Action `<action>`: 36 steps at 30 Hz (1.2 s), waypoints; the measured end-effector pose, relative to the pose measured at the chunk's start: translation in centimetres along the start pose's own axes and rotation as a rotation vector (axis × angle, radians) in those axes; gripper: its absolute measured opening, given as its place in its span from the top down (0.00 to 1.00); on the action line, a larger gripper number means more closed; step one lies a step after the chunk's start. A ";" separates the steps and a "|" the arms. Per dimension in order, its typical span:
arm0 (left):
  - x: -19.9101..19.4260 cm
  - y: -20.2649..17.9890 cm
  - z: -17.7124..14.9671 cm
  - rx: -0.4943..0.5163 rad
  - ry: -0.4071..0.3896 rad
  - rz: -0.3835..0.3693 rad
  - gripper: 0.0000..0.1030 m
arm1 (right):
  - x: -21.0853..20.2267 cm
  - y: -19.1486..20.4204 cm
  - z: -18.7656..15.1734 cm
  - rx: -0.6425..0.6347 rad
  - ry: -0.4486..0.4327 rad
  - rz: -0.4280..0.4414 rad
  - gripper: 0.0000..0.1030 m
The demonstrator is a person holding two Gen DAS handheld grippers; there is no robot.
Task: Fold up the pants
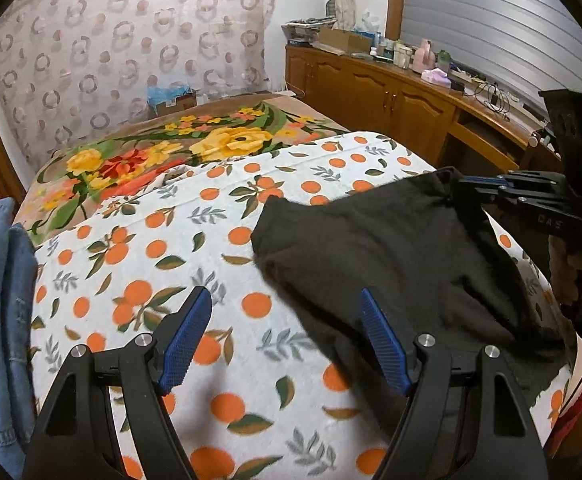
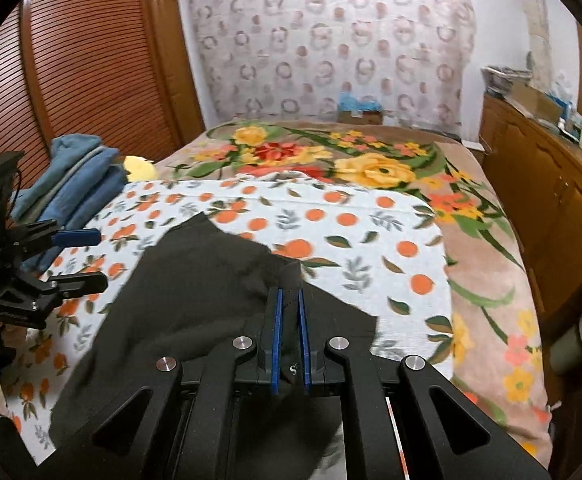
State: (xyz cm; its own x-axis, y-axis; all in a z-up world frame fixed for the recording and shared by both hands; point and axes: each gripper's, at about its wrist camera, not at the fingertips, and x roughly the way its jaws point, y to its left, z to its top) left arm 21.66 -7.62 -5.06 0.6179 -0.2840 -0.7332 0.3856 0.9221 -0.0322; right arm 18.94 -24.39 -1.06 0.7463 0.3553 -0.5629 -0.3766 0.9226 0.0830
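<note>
Gripping black pants (image 2: 195, 288), right tool (image 2: 289, 300) clamped, left tool (image 1: 287, 304) spread wide

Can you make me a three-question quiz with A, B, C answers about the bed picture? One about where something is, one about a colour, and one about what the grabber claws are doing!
1. Where is the blue folded clothes pile?
A. On the bed's left edge
B. On the wooden cabinet
C. On the floor

2. What colour are the pants?
A. Red
B. Black
C. Yellow

3. What is the right gripper doing?
A. Wide open over the sheet
B. Holding a box
C. Clamped on the pants

Answers: 1 A, it sits beside the orange-print sheet. 2 B, dark black cloth. 3 C, cloth is pinched between its blue pads; the left gripper is open.
</note>
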 end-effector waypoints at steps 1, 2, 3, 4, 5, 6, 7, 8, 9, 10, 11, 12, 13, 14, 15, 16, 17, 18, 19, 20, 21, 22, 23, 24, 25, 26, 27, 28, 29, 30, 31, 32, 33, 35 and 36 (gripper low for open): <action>0.3 -0.1 0.2 0.001 0.005 0.001 0.25 | 0.2 0.1 0.1 0.007 0.001 -0.002 0.93; 0.7 -0.1 0.3 0.003 0.008 0.001 0.25 | 0.3 0.2 0.1 0.015 0.003 -0.001 0.93; 0.8 -0.2 0.3 0.004 0.011 0.002 0.25 | 0.3 0.1 0.0 0.023 0.004 -0.001 0.93; 1.1 -0.3 0.4 0.006 0.016 0.004 0.25 | 0.0 0.0 0.0 0.027 0.003 -0.005 0.93; 1.4 -0.4 0.5 0.008 0.020 0.006 0.25 | 0.0 0.1 0.0 0.032 0.001 -0.014 0.93; 1.6 -0.4 0.6 0.008 0.024 0.005 0.25 | 0.0 0.2 -0.1 0.036 0.001 -0.025 0.89; 1.9 -0.4 0.6 0.009 0.029 0.004 0.25 | -0.2 -0.1 0.0 0.041 0.001 -0.033 0.86; 2.1 -0.4 0.7 0.010 0.035 0.005 0.25 | -0.3 -0.3 0.1 0.047 0.002 -0.035 0.80; 2.2 -0.4 0.8 0.011 0.037 0.007 0.25 | -0.4 -0.1 0.0 0.053 0.003 -0.035 0.76; 2.3 -0.4 0.9 0.014 0.039 0.008 0.25 | -0.7 -0.3 0.1 0.056 0.004 -0.034 0.75; 2.4 -0.4 1.0 0.015 0.039 0.009 0.25 | -0.9 -0.3 0.1 0.056 0.005 -0.032 0.74; 2.5 -0.3 1.2 0.016 0.039 0.010 0.25 | -0.9 -0.3 0.0 0.055 0.008 -0.028 0.71; 2.6 -0.3 1.3 0.017 0.039 0.011 0.25 | -0.7 -0.5 0.0 0.054 0.012 -0.021 0.69; 2.7 -0.3 1.4 0.017 0.038 0.011 0.25 | -0.6 -0.5 -0.1 0.051 0.018 -0.017 0.64; 2.7 -0.3 1.4 0.016 0.039 0.012 0.25 | -0.3 -0.3 -0.2 0.046 0.029 -0.018 0.61; 2.8 -0.3 1.4 0.017 0.040 0.015 0.25 | 0.0 -0.2 -0.3 0.041 0.040 -0.020 0.61; 2.9 -0.2 1.4 0.018 0.042 0.017 0.25 | 0.2 -0.1 -0.4 0.037 0.052 -0.023 0.61; 3.1 -0.3 1.4 0.017 0.046 0.019 0.25 | 0.3 0.0 -0.4 0.035 0.062 -0.024 0.61; 3.3 -0.2 1.4 0.015 0.050 0.016 0.25 | 0.4 0.1 -0.4 0.031 0.068 -0.024 0.61; 3.5 -0.1 1.3 0.013 0.052 0.014 0.25 | 0.5 0.1 -0.3 0.026 0.072 -0.028 0.61; 3.7 0.0 1.3 0.011 0.055 0.012 0.25 | 0.5 0.2 -0.2 0.019 0.078 -0.035 0.61; 3.7 0.1 1.2 0.009 0.058 0.011 0.25 | 0.6 0.2 -0.1 0.016 0.083 -0.041 0.61; 3.8 0.1 1.2 0.006 0.058 0.009 0.25 | 0.7 0.2 -0.1 0.015 0.091 -0.047 0.61; 3.9 0.2 1.2 0.004 0.058 0.008 0.25 | 0.8 -0.1 0.0 0.012 0.100 -0.052 0.61; 4.0 0.2 1.2 0.002 0.059 0.006 0.25 | 1.0 -0.2 0.1 0.009 0.106 -0.059 0.61; 4.1 0.2 1.1 0.001 0.059 0.006 0.25 | 1.2 -0.2 0.3 0.007 0.111 -0.067 0.65; 4.2 0.2 1.0 0.002 0.060 0.006 0.25 | 1.2 -0.4 0.3 0.003 0.114 -0.073 0.81; 4.3 0.2 0.9 0.003 0.062 0.008 0.25 | 1.1 -0.6 0.3 0.000 0.112 -0.080 0.86; 4.4 0.2 0.8 0.004 0.064 0.009 0.25 | 0.9 -0.8 0.3 0.002 0.102 -0.087 0.91; 4.6 0.2 0.7 0.005 0.068 0.010 0.25 | 0.8 -1.1 0.3 0.004 0.097 -0.094 0.93; 4.7 0.2 0.6 0.004 0.070 0.008 0.25 | 0.8 -1.3 0.2 0.008 0.095 -0.104 0.93; 4.8 0.2 0.6 0.001 0.068 0.003 0.25 | 0.7 -1.6 0.2 0.017 0.094 -0.114 0.93; 4.8 0.3 0.5 -0.001 0.067 0.000 0.25 | 0.7 -1.9 0.1 0.029 0.095 -0.124 0.93; 4.9 0.4 0.5 -0.006 0.066 -0.006 0.25 | 0.5 -2.3 -0.1 0.043 0.094 -0.128 0.93; 4.9 0.4 0.4 -0.008 0.067 -0.008 0.25 | 0.4 -2.4 -0.1 0.044 0.094 -0.133 0.93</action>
State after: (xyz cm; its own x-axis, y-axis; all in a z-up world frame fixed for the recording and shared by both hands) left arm 25.15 -8.74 -8.37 0.5673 -0.2737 -0.7767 0.3848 0.9220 -0.0438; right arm 20.12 -26.45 -1.59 0.7322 0.2162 -0.6459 -0.2524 0.9669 0.0375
